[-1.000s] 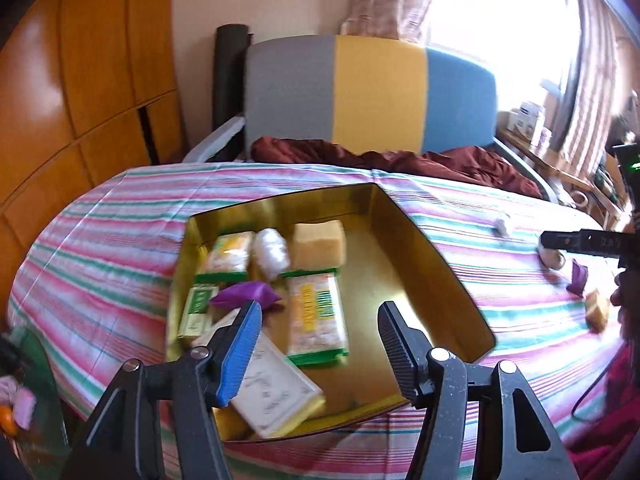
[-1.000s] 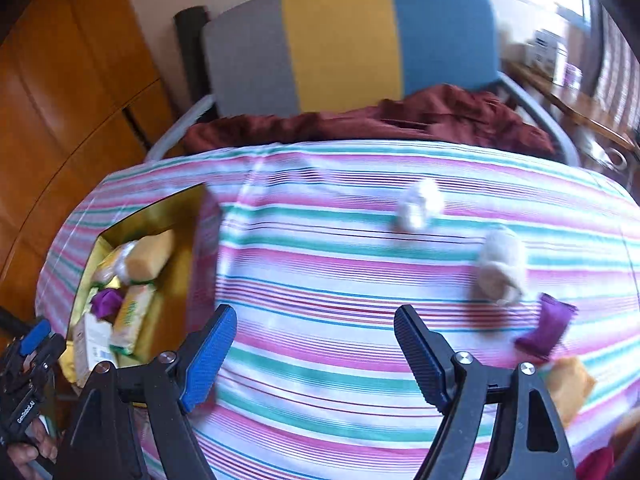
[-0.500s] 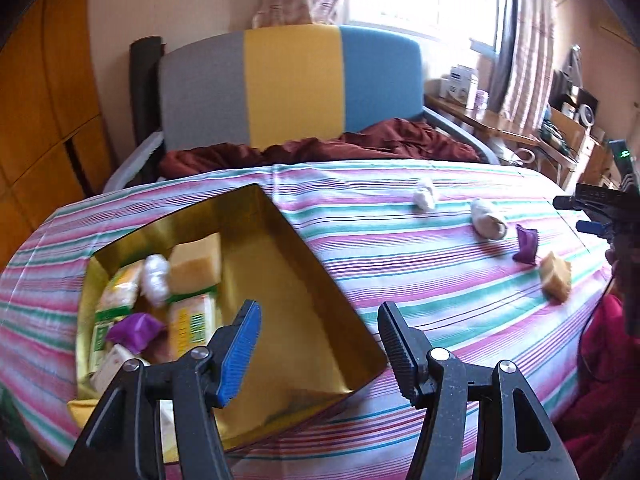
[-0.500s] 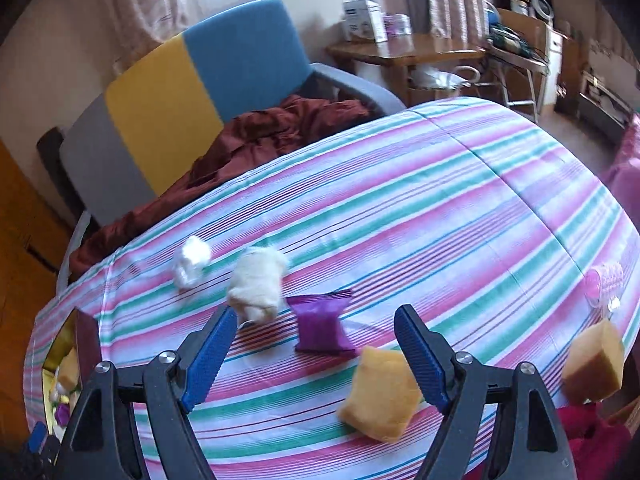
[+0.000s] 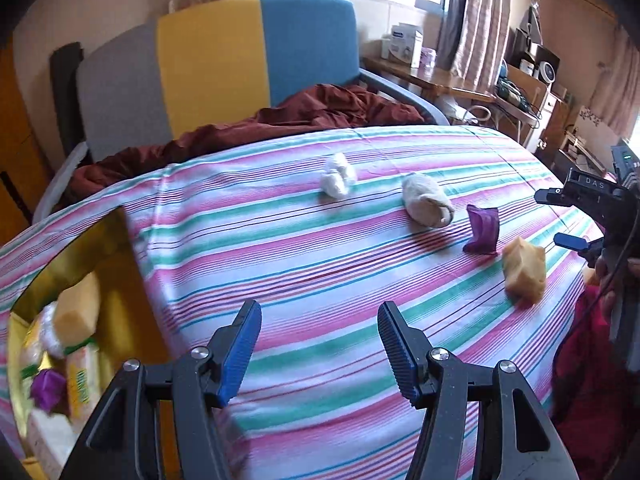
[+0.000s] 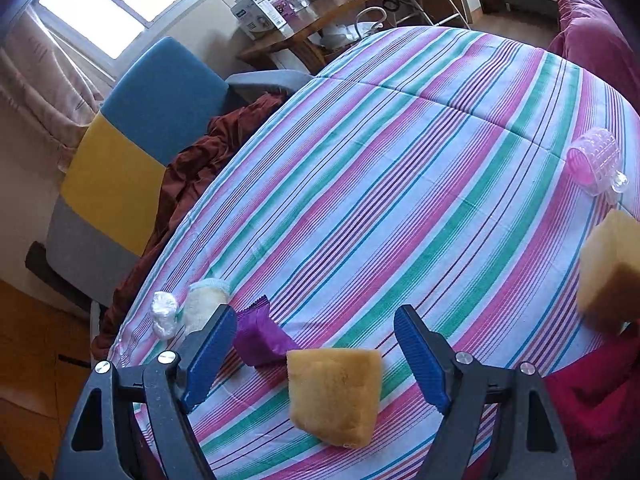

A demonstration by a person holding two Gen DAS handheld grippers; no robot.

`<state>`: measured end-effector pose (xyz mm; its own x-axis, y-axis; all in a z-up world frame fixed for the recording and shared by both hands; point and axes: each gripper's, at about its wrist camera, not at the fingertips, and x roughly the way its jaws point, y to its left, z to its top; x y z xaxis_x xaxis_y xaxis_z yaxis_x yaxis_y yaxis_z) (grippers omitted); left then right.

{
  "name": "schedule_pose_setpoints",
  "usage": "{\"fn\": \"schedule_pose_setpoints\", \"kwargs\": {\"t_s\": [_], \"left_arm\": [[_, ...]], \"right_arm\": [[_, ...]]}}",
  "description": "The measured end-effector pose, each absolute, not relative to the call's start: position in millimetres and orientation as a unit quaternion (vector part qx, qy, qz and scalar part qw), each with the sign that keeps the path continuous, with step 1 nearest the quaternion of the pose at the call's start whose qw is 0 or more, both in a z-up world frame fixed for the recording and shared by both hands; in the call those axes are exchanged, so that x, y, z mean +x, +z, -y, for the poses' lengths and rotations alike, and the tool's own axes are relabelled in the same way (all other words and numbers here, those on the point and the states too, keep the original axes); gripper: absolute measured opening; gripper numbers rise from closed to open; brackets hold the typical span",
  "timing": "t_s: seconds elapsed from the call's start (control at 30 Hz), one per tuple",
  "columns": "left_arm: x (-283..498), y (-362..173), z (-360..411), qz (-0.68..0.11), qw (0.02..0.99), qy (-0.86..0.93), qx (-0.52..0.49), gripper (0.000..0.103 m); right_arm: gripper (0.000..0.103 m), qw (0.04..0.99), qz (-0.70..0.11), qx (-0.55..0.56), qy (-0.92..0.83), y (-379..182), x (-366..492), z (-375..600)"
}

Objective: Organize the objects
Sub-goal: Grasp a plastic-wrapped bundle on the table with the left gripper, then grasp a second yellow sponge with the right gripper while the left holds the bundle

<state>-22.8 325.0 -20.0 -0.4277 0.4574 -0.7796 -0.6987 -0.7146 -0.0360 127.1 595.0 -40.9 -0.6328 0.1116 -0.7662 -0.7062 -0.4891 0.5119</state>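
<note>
On the striped tablecloth lie a white wrapped ball (image 5: 337, 177), a cream bundle (image 5: 426, 205), a purple packet (image 5: 483, 230) and a yellow sponge block (image 5: 524, 274). My left gripper (image 5: 318, 350) hangs open over bare cloth, to the right of the gold box (image 5: 124, 264), which holds packets and a sponge. My right gripper (image 6: 314, 354) is open with the yellow sponge block (image 6: 334, 394) lying between its fingers, untouched. The purple packet (image 6: 260, 338) sits just beyond its left finger. A second sponge block (image 6: 610, 268) lies at the right edge.
A pink clear ribbed cup (image 6: 594, 164) lies on its side near the table's right edge. Behind the table stands a grey, yellow and blue chair (image 5: 216, 64) with a maroon cloth (image 5: 320, 108). A cluttered wooden desk (image 5: 440, 80) stands by the window.
My left gripper swung right, away from the gold box, out over the cloth. My right gripper also swung right and dropped toward the yellow sponge block, which now sits between its fingers.
</note>
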Motion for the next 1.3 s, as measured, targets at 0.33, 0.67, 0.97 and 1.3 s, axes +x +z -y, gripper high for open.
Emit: {"fn": "schedule_pose_setpoints", "kwargs": {"t_s": [0.33,0.67,0.97,1.3], "left_arm": [[-65.8,-29.7,-401.5,-0.149,0.364,0.817,-0.422,0.062],[-142.9,-53.8,-453.3,-0.167,0.337,0.826,-0.419,0.062],[-171.4,-83.5,-495.5,-0.181,0.340,0.818,-0.428,0.061],[-141.3,-94.4,-475.8,-0.202,0.334,0.809,-0.440,0.035]], "right_arm": [[0.082,0.224,-0.446,-0.350,0.793,-47.4,132.5,-601.1],[0.082,0.193,-0.424,-0.370,0.804,-44.8,117.6,-589.2],[0.082,0.195,-0.430,-0.367,0.802,-45.0,119.9,-590.5],[0.082,0.221,-0.443,-0.363,0.789,-48.5,124.0,-599.9]]}}
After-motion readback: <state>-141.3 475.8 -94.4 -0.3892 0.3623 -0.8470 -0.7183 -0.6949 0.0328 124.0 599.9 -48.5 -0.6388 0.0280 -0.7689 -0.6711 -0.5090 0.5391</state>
